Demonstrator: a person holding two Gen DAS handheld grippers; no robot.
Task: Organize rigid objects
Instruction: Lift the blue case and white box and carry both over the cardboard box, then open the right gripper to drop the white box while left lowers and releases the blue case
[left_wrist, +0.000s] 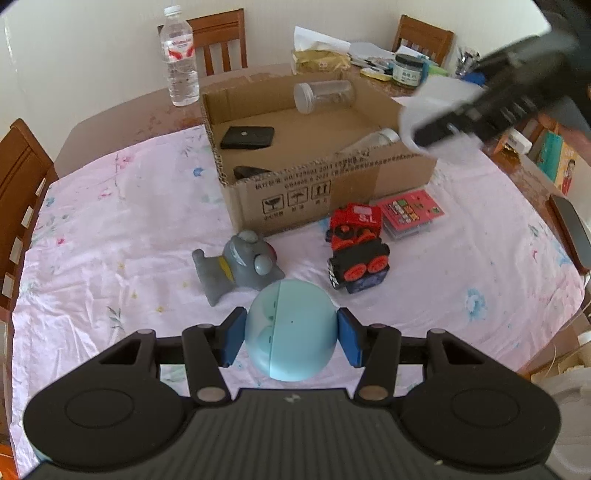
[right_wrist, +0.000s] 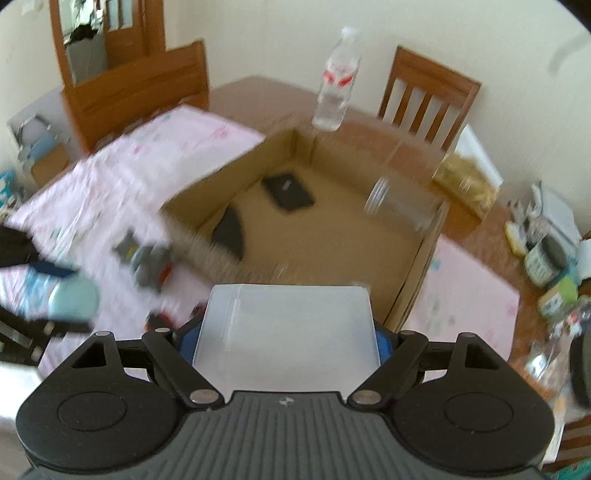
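Handling symbols printed on cardboard box (left_wrist: 295, 192); red train (left_wrist: 356, 225) marked "S.L". Box holds jar (left_wrist: 323, 96), black case (left_wrist: 248, 137). Left gripper (left_wrist: 291, 334) clamped on blue egg (left_wrist: 291, 328) above cloth; right gripper (right_wrist: 288, 332) clamped on white container (right_wrist: 286, 332) near box.

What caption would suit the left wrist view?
Left gripper clasps a blue egg-shaped toy before a cardboard box, toys scattered nearby.
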